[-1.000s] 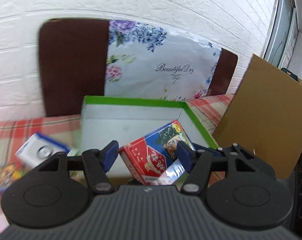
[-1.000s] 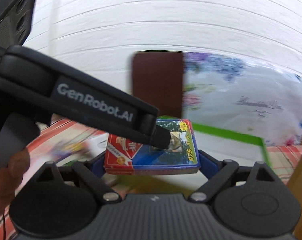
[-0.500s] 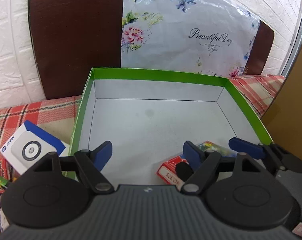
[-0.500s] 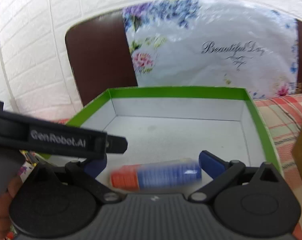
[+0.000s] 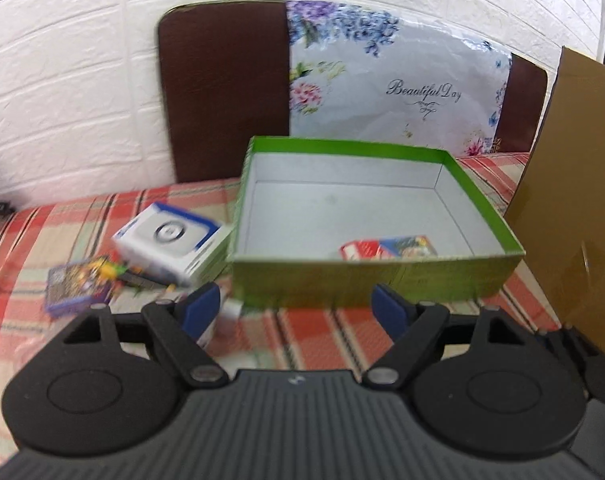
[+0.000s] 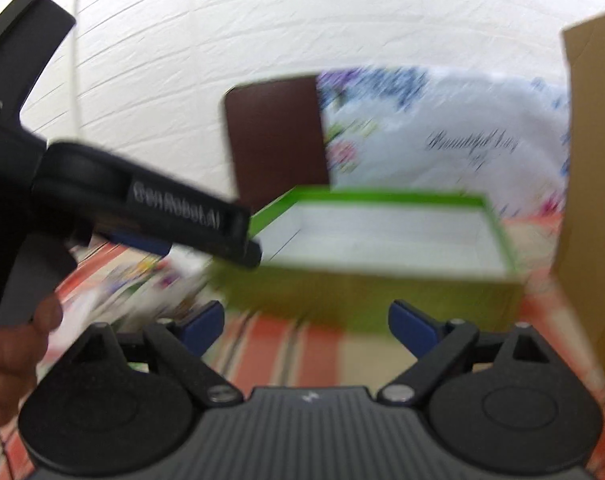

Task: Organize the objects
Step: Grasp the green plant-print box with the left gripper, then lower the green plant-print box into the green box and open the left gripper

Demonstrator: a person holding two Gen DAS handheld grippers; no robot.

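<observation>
A green box (image 5: 366,280) with a white inside stands open on the plaid cloth. A red and blue card pack (image 5: 388,247) lies in its near right part. My left gripper (image 5: 296,312) is open and empty, short of the box's near wall. My right gripper (image 6: 306,326) is open and empty, also in front of the box (image 6: 374,292); this view is blurred. A white and blue box (image 5: 168,240) and a purple card pack (image 5: 80,284) lie left of the green box.
A brown cardboard sheet (image 5: 574,208) stands at the right. A dark chair back with a floral bag (image 5: 398,92) is behind the box, against a white brick wall. The left gripper's body (image 6: 142,208) crosses the right wrist view at left.
The right gripper let go of the card pack, which now lies in the green box. Both grippers have pulled back from over the box to in front of it.
</observation>
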